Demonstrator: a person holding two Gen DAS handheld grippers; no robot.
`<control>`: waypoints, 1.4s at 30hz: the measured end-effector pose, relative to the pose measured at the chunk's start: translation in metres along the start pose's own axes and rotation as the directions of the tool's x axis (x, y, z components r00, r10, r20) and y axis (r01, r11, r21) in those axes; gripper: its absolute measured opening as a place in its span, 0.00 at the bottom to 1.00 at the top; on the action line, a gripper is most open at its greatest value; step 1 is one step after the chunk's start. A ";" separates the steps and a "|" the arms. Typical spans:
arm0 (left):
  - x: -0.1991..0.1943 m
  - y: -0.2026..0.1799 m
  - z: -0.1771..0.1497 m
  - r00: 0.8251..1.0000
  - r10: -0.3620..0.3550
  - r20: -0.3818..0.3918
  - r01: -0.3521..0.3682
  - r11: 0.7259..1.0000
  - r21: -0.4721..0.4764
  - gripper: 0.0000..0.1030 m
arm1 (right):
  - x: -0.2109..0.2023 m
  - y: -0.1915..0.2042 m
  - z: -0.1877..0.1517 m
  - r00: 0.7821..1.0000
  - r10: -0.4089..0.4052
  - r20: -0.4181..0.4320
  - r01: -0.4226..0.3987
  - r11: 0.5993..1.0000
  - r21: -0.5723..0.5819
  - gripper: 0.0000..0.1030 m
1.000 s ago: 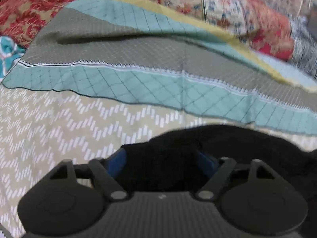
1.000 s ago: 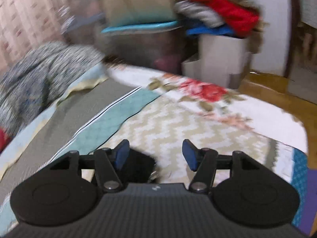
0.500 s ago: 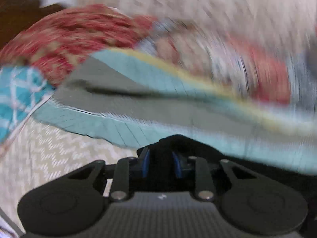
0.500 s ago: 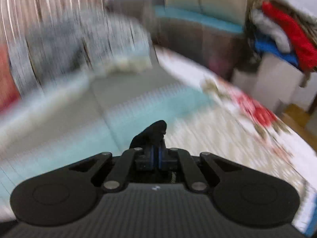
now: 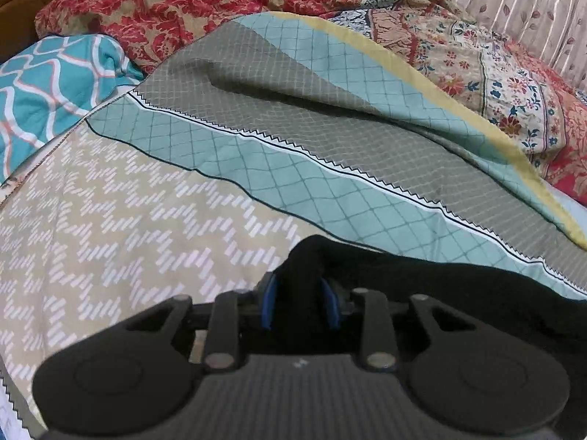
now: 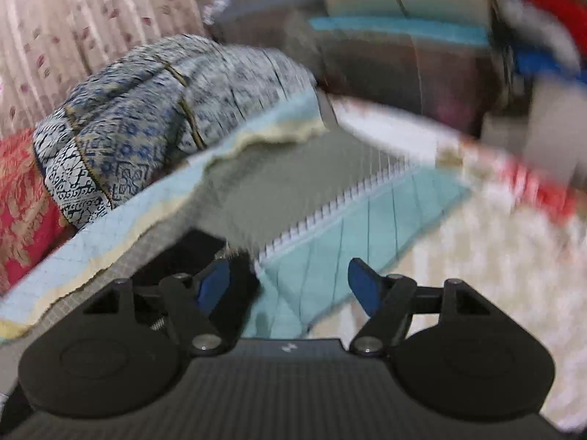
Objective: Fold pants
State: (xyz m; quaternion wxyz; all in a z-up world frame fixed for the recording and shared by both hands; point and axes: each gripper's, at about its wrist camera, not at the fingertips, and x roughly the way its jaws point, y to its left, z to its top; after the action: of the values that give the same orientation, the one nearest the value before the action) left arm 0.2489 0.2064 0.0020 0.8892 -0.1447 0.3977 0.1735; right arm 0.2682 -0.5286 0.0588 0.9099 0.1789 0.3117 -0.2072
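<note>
The black pants (image 5: 458, 286) lie on the patterned bedspread (image 5: 110, 242) and stretch to the right in the left wrist view. My left gripper (image 5: 299, 302) is shut on a bunched fold of the pants between its blue pads. In the right wrist view my right gripper (image 6: 290, 286) is open and empty above the bedspread (image 6: 330, 256). A dark piece of the pants (image 6: 190, 253) shows just behind its left finger. That view is blurred by motion.
A grey and teal quilt (image 5: 330, 117) lies across the bed. Red floral bedding (image 5: 165, 3) and a teal patterned cloth (image 5: 47, 80) sit at the far left. A blue patterned bundle (image 6: 146, 124) lies by the curtain. Stacked clothes and boxes (image 6: 532, 36) stand beyond the bed.
My right gripper was shut on the pants half a second ago and has opened and let go. My left gripper closed on the pants a second ago and still holds them.
</note>
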 end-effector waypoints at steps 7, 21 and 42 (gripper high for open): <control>0.003 -0.007 -0.002 0.999 0.032 -0.005 -0.032 0.999 0.038 0.25 | 0.041 0.020 -0.026 0.994 0.031 -0.100 -0.012 0.982 0.188 0.72; 0.017 -0.036 0.000 0.998 0.057 -0.032 -0.050 0.982 0.180 0.29 | 0.022 0.013 -0.004 0.937 -0.349 0.005 0.349 0.937 0.031 0.55; -0.028 -0.032 0.004 1.000 0.015 0.008 -0.016 0.962 0.274 0.58 | -0.157 0.056 -0.130 0.975 0.185 -0.120 -0.209 0.950 -0.232 0.60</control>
State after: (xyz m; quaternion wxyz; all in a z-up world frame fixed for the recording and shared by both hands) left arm 0.2475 0.1743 0.0299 0.9005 -0.0168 0.4164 0.1243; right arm 0.1182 -0.3801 0.0743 0.9249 0.1061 0.3590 -0.0664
